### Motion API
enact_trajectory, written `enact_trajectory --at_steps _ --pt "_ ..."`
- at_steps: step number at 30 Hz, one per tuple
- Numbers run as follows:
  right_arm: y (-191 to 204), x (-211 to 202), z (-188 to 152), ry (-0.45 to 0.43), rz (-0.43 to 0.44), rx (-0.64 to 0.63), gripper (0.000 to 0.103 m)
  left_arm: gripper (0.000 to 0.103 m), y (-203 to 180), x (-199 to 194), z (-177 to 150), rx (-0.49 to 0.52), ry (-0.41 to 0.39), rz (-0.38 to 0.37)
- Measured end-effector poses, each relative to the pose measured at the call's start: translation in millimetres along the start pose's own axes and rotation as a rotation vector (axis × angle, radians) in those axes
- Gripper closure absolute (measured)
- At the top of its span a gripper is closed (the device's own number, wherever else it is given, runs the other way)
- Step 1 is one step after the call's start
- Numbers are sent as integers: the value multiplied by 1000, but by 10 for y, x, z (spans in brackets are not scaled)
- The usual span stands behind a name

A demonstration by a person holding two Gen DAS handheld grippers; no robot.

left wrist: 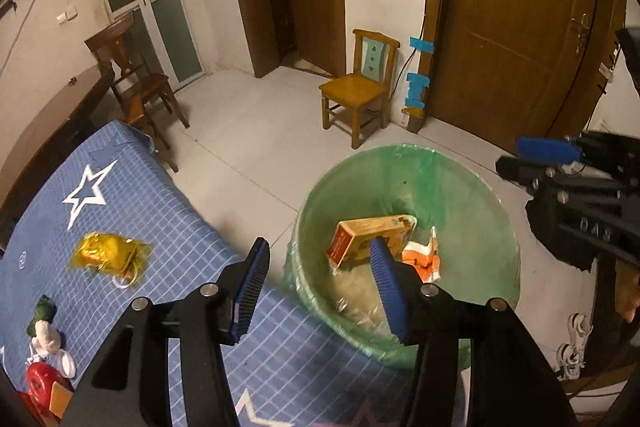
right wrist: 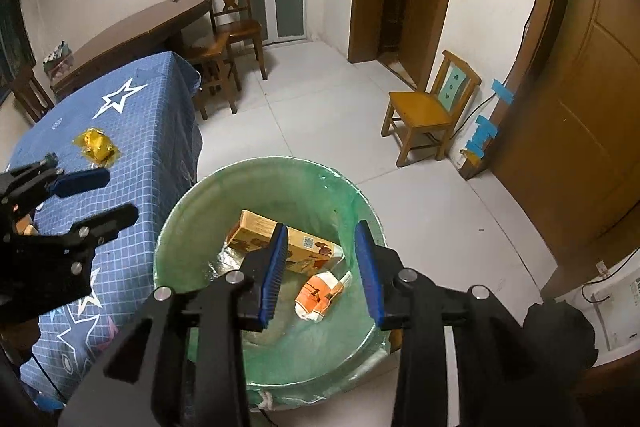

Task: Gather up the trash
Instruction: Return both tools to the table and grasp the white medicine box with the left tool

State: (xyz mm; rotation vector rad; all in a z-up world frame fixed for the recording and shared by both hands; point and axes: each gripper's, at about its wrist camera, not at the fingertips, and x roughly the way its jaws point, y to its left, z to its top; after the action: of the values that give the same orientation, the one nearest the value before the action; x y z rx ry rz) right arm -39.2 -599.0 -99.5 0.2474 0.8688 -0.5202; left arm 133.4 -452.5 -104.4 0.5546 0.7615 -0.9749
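We hold both tongs, left (left wrist: 320, 267) and right (right wrist: 322, 269), parted and empty over the bin (right wrist: 192, 203), where a box (right wrist: 256, 227) and packet (right wrist: 316, 293) lie. Drop-off looks done; next, the yellow wrapper (left wrist: 106, 253) on the table (left wrist: 168, 227) needs fetching.
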Motion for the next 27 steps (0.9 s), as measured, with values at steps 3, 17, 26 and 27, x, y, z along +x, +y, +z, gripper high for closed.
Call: enact_trajectory --at_steps 3,17,26,27 --pt "47 -51 -18 -24 8 3 70 49 76 -117 -161 -10 -12 6" --pt "1083 -664 -317 -380 183 -99 70 41 763 -1082 -1410 -113 -120 130" --pt "2060 -557 -613 -285 421 -212 63 35 1595 -1906 -2269 -226 -178 229" --pt "2178 -529 -653 -254 454 -235 61 33 1702 -1969 -2384 -235 -174 230"
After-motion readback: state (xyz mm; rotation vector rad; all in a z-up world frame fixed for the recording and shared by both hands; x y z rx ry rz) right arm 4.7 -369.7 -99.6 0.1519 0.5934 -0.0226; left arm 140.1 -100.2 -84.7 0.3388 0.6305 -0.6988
